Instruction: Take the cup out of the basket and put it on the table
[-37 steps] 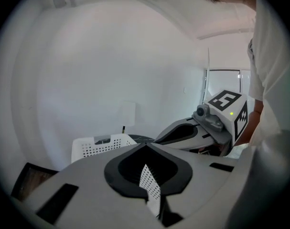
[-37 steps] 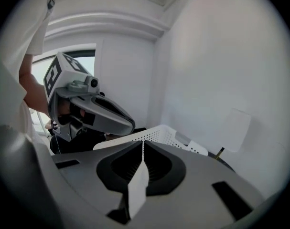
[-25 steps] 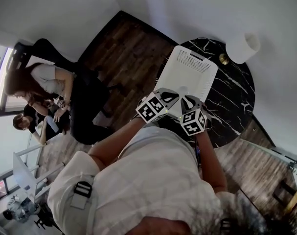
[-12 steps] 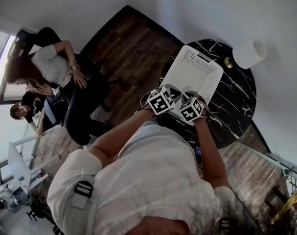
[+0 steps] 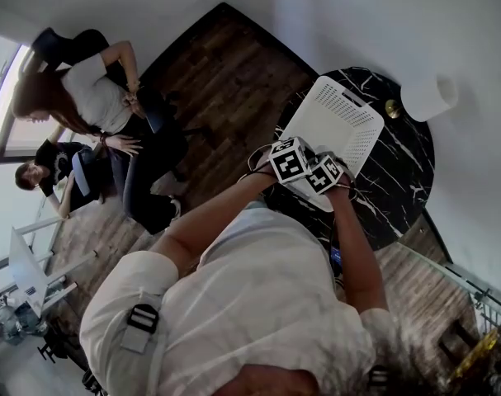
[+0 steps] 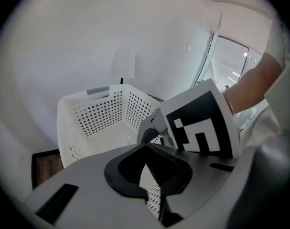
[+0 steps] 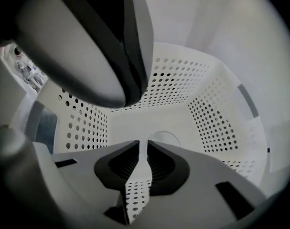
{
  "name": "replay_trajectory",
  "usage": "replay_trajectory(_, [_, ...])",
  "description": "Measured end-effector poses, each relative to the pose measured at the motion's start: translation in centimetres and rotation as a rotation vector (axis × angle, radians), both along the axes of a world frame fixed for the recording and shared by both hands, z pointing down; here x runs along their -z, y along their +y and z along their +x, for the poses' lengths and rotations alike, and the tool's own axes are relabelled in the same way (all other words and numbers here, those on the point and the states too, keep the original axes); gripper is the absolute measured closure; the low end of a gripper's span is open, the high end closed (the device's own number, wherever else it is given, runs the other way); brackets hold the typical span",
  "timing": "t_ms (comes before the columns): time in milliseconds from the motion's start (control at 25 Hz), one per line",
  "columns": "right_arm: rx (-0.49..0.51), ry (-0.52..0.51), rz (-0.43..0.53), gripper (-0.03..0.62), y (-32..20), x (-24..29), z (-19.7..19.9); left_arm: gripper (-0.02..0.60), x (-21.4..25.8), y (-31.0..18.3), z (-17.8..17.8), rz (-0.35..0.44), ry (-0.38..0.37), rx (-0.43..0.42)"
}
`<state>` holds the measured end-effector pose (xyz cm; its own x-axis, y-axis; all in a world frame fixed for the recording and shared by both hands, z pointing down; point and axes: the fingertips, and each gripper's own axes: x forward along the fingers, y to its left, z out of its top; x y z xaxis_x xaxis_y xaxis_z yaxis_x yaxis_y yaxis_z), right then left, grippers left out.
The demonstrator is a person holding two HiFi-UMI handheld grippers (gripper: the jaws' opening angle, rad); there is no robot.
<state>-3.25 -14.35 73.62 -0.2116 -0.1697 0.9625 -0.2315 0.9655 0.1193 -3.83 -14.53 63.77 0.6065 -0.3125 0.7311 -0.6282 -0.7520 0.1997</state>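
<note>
A white perforated basket (image 5: 342, 91) stands on a round black marble table (image 5: 399, 180). On its floor lies a pale round cup (image 7: 164, 138), seen from above; in the head view the grippers cover it. Side by side over the basket's near rim are my left gripper (image 5: 293, 157) and right gripper (image 5: 326, 172). The left gripper (image 6: 145, 146) has its tips together and holds nothing. Only a thin slit shows between the jaws of the right gripper (image 7: 147, 144), which points down at the cup and is also empty. Basket wall shows through both slits.
A white lamp shade (image 5: 429, 97) with a brass base (image 5: 392, 108) stands at the table's far right, against the white wall. People (image 5: 85, 97) sit to the left on the dark wood floor (image 5: 225, 81). The right gripper's marker cube (image 6: 202, 123) fills the left gripper view's right side.
Both grippers have moved forward and closer together, from in front of the basket to over its near rim. The people at the left have shifted.
</note>
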Motion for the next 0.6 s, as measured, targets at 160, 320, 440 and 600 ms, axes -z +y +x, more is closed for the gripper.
replay_trajectory(160, [0.011, 0.029, -0.002, 0.542, -0.25, -0.86, 0.01, 0.575, -0.05, -0.26, -0.02, -0.016, -0.011, -0.01])
replay_trajectory(320, [0.02, 0.033, -0.007, 0.566, -0.22, -1.14, 0.01, 0.575, 0.08, -0.45, -0.19, -0.016, -0.015, -0.01])
replay_trajectory(440, [0.023, 0.024, -0.001, 0.568, -0.24, -1.05, -0.06, 0.575, 0.12, -0.37, -0.2, -0.015, -0.013, -0.009])
replay_trajectory(600, [-0.002, -0.014, 0.021, 0.568, -0.06, -0.24, -0.33, 0.575, 0.16, -0.09, -0.24, -0.006, -0.008, -0.007])
